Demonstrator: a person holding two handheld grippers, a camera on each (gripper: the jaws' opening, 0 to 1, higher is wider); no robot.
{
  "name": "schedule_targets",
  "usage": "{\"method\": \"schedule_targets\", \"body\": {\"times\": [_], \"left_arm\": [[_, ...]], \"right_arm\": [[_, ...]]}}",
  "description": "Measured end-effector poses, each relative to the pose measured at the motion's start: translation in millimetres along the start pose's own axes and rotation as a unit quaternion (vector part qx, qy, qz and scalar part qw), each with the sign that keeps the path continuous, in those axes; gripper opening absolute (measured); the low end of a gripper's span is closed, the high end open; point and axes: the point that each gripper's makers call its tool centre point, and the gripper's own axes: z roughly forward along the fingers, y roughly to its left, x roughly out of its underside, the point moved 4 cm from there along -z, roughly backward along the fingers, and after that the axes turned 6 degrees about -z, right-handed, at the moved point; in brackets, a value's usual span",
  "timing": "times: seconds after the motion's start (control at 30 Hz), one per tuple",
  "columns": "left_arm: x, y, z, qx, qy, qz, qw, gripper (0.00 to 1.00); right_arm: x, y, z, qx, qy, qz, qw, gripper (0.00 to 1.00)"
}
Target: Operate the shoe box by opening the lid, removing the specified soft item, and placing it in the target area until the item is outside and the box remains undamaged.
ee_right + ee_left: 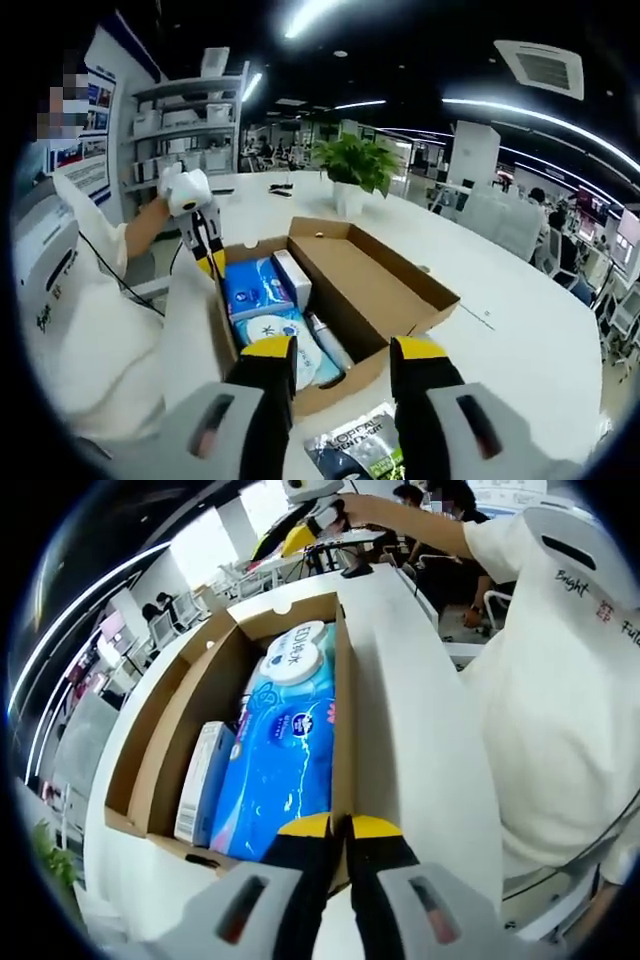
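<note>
The left gripper [347, 830], jaws clamped on the open brown cardboard shoe box's [170, 730] near wall, sat nearest the blue soft wipes pack [280, 750], lying lengthwise away; the right gripper [343, 360] hung apart.

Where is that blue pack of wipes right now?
The blue pack of wipes lies inside the open cardboard box, against its right wall in the left gripper view, beside a small white carton.

The shoe box [345, 730] is matt brown cardboard. The wipes pack [280, 760] inside is glossy blue plastic film. The counter [420, 740] looks smooth, white and slightly shiny.
</note>
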Motion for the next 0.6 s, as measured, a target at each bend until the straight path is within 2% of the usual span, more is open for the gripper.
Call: {"method": "schedule_targets", "body": {"times": [0.2, 0.37, 0.4, 0.47, 0.6], "left_arm": [[-0.2, 0.5, 0, 0.0, 0.001, 0.0, 1.0, 0.04], [-0.1, 0.7, 0, -0.003, 0.0, 0.001, 1.0, 0.05], [-0.1, 0.7, 0, -0.003, -0.001, 0.001, 1.0, 0.05], [-0.1, 0.8, 0, -0.004, -0.001, 0.0, 1.0, 0.05], [0.1, 1.2, 0, -0.005, -0.006, 0.001, 1.0, 0.05]], "right_arm": [[-2.4, 3, 7, -0.021, 0.03, -0.036, 0.9987, 0.46], [-8.1, 8, 18, -0.04, 0.057, -0.058, 0.9959, 0.46], [-9.6, 8, 20, -0.041, 0.059, -0.062, 0.9955, 0.47], [-17.8, 10, 26, -0.032, 0.042, -0.07, 0.9962, 0.5], [-18.0, 20, 40, -0.054, 0.044, -0.07, 0.9952, 0.49]]}}
